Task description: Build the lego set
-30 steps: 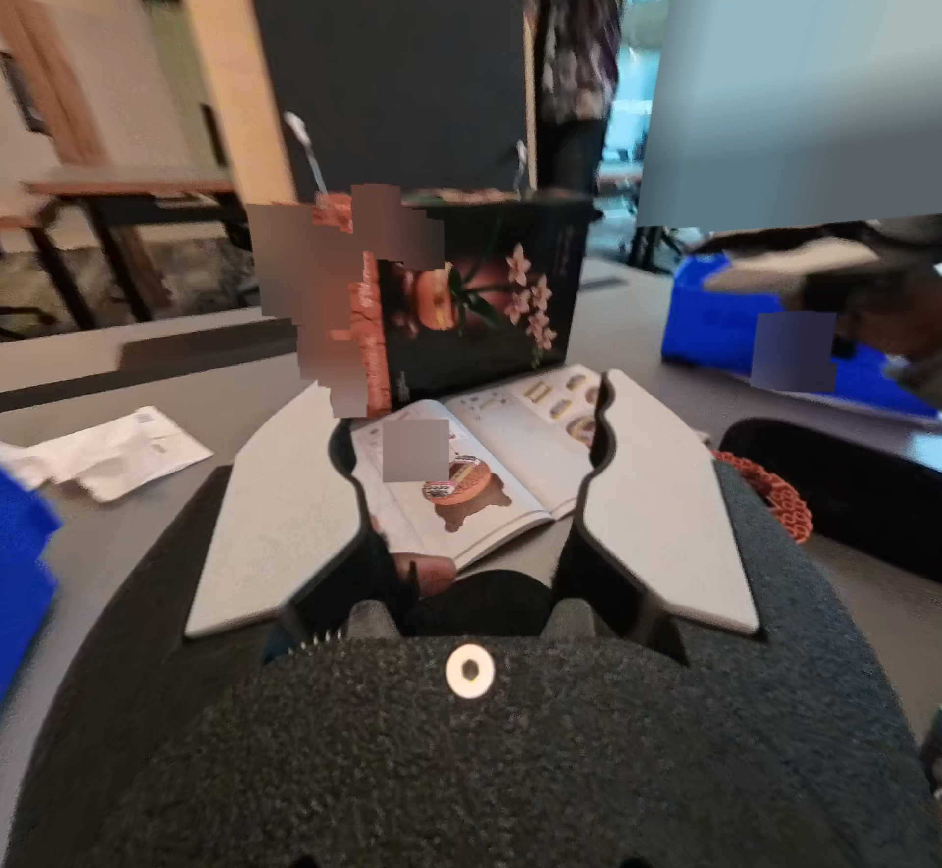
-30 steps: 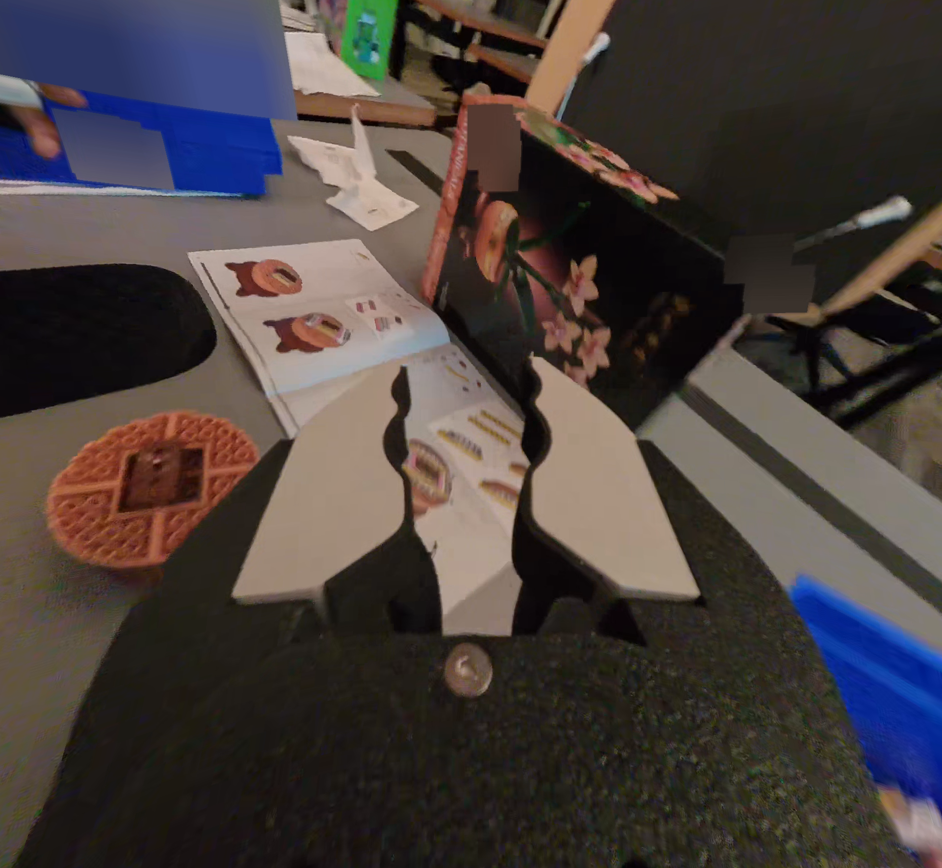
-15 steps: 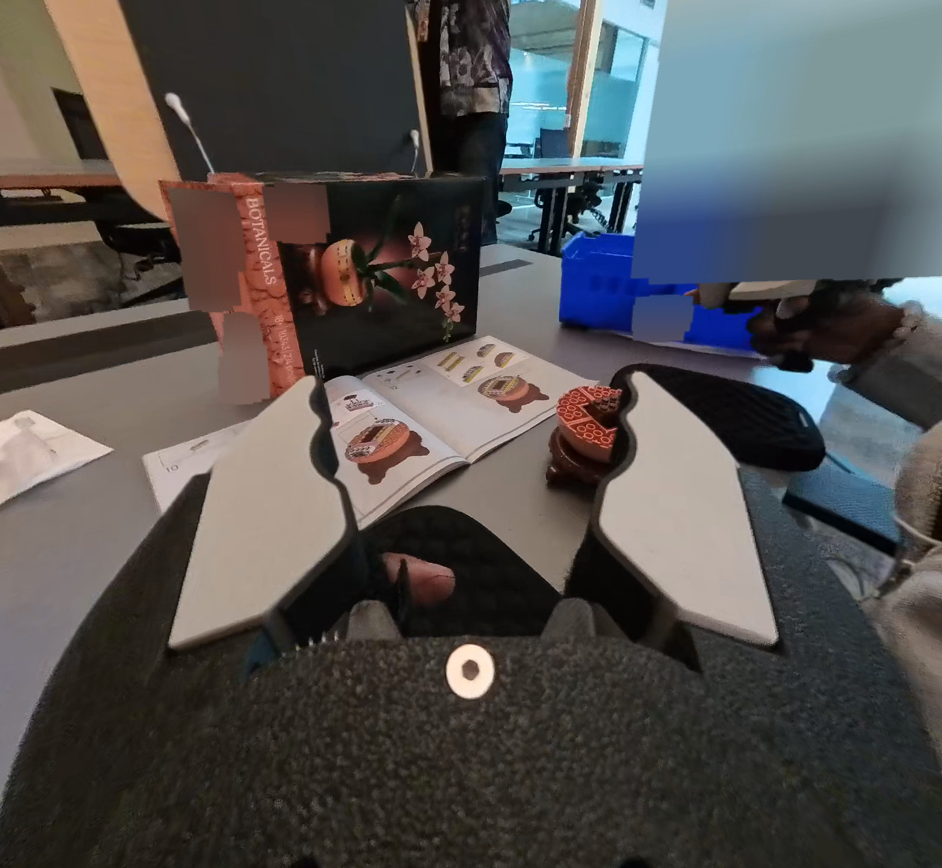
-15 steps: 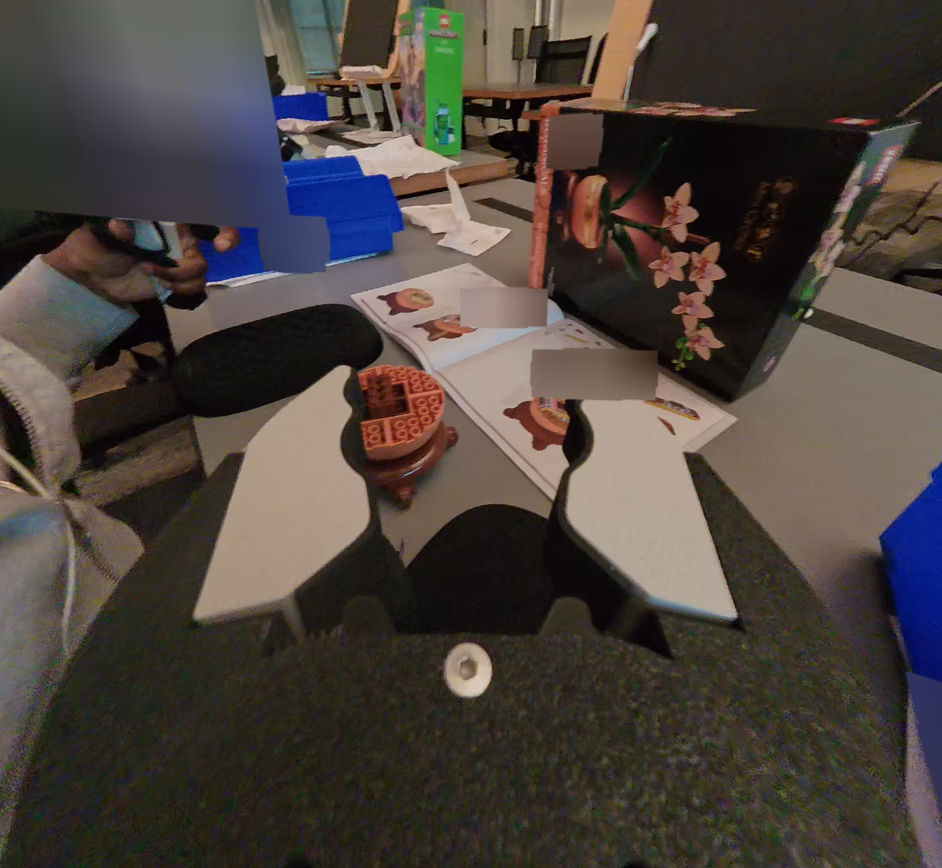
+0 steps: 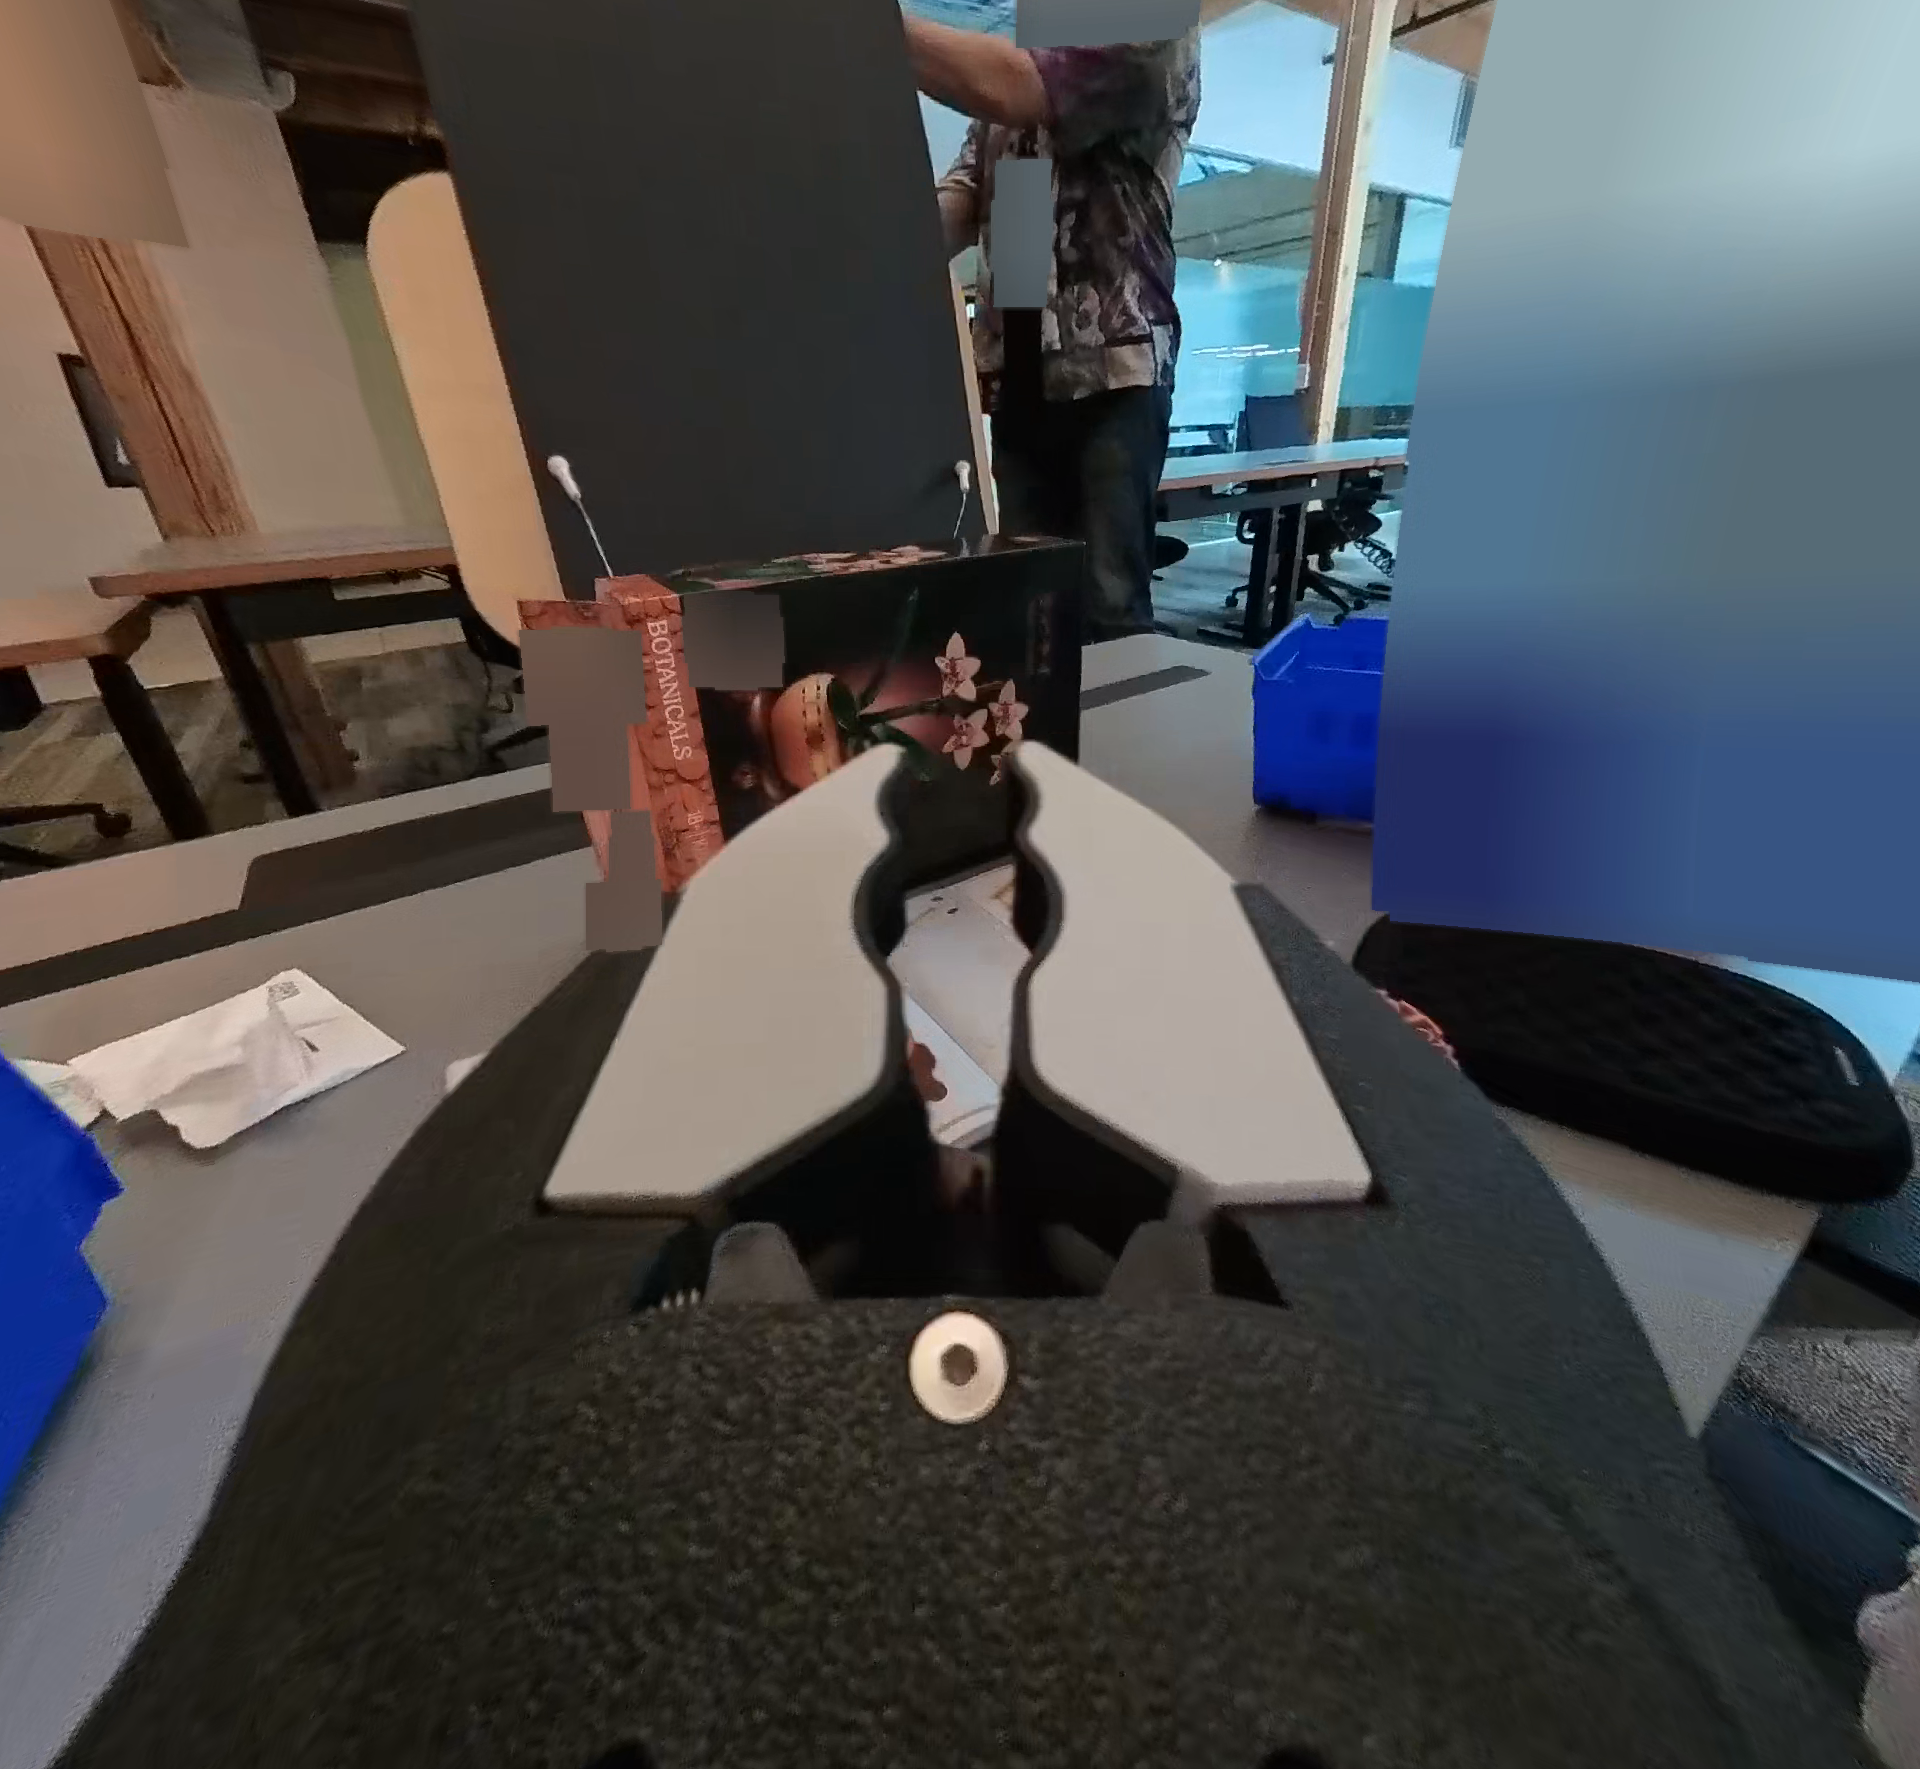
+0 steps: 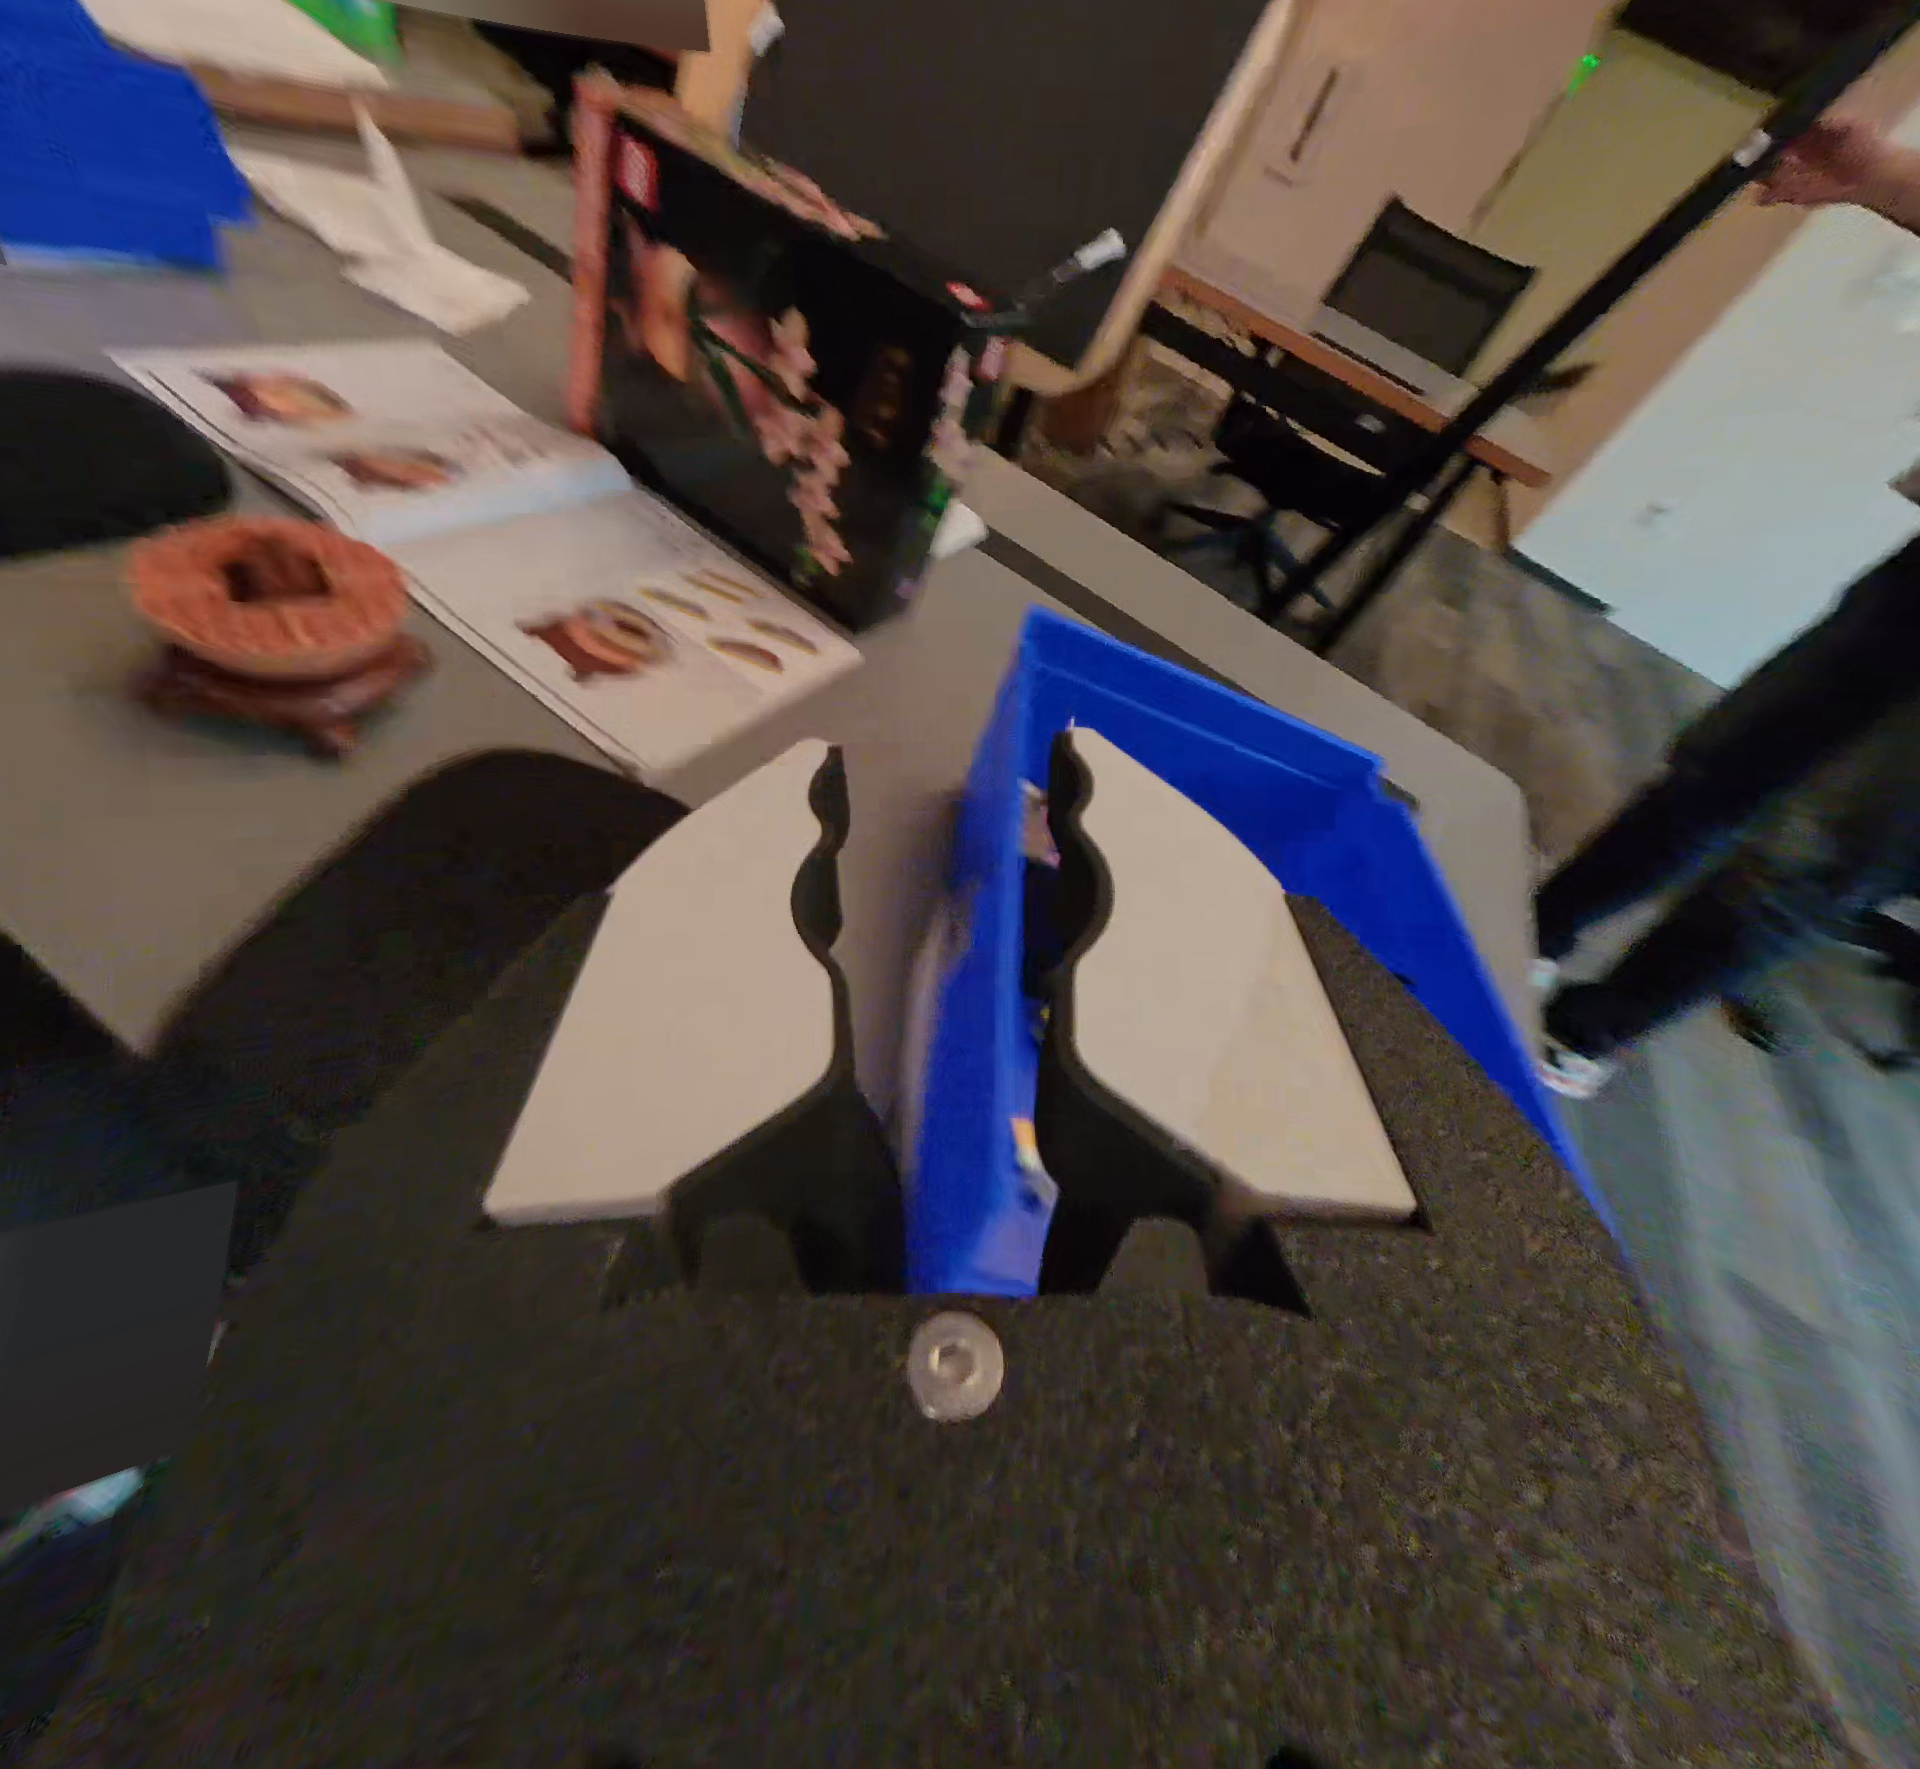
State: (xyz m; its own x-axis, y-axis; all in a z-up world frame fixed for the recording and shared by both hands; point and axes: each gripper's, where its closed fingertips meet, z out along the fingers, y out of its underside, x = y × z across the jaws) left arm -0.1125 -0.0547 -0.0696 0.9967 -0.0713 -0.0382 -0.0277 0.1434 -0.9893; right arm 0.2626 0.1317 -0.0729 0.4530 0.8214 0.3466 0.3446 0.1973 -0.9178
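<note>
The right gripper [image 6: 945, 763] hangs unclenched astride the near wall of a blue plastic bin [image 6: 1247, 784], seemingly stiff, light and best pinched at its rim, while the narrowly parted left gripper [image 5: 956, 763] grasps nothing above an open white booklet [image 5: 951, 930].

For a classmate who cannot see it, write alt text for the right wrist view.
The right gripper, jaws parted and holding nothing, hovers over the near wall of a blue plastic bin on a grey table. To the left lie an open instruction booklet, a round terracotta brick-built base and an upright dark flower-printed box.
</note>
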